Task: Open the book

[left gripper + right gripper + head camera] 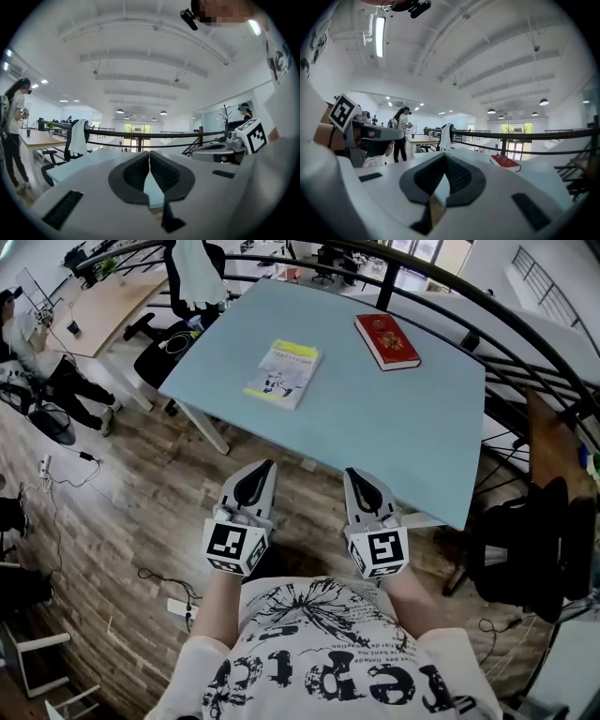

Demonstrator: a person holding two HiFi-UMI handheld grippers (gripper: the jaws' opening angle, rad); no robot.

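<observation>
Here, both tongs are held side by side just short of the near edge of the light blue worktop (412,427), above the wooden floor (141,512), and point towards it. The left tongs (263,468) are pressed together with nothing between them; in the left gripper view their black pads (164,172) meet in a thin line at the tips. The right tongs (353,474) are also pressed together and empty, with their pads (459,176) touching at the front in the right gripper view.

Two books lie flat and closed on the worktop, and I cannot tell which one the task means. The white and yellow book (283,373) sits on the left part, beyond the left tongs. The red book (387,340) sits near the far edge, well apart from the first; the right gripper view shows it to the right of the tongs. Neither book is touched.

A black railing (525,343) curves round the far and right sides. A chair draped with white cloth (192,273) stands past the far left corner, and another person (33,343) stands by a wooden desk (103,306)
</observation>
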